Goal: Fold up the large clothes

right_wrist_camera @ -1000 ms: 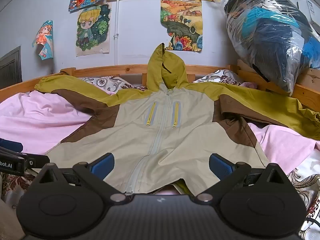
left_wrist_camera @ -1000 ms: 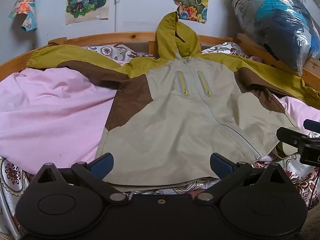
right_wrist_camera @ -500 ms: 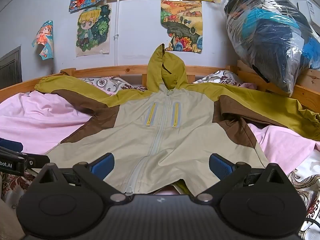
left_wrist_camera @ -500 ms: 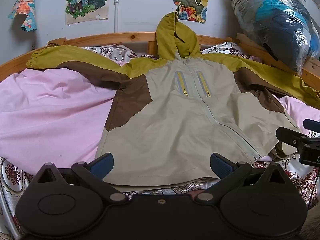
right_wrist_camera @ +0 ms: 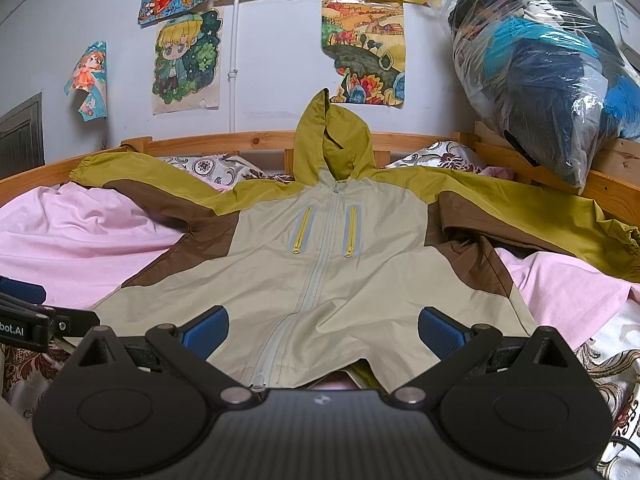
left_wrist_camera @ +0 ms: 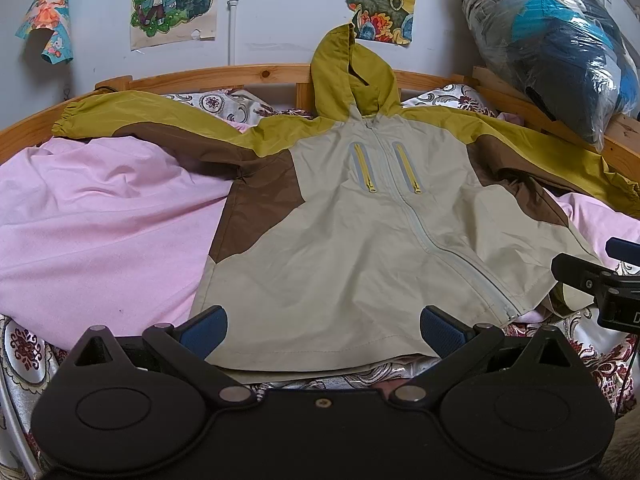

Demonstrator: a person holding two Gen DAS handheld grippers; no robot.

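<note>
Both gaping tools [left_wrist_camera: 323, 326] [right_wrist_camera: 323, 326] hover before the spread jacket's [left_wrist_camera: 360, 240] hem.

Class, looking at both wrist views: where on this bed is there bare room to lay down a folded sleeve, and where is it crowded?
Free: the pink sheet left of the jacket, below its left sleeve; a smaller pink patch under the right sleeve. Crowded: the headboard end, with hood, pillows and the bagged bundle.

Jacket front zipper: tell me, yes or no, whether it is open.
No, the jacket lies flat with its zipper closed up to the collar.
</note>
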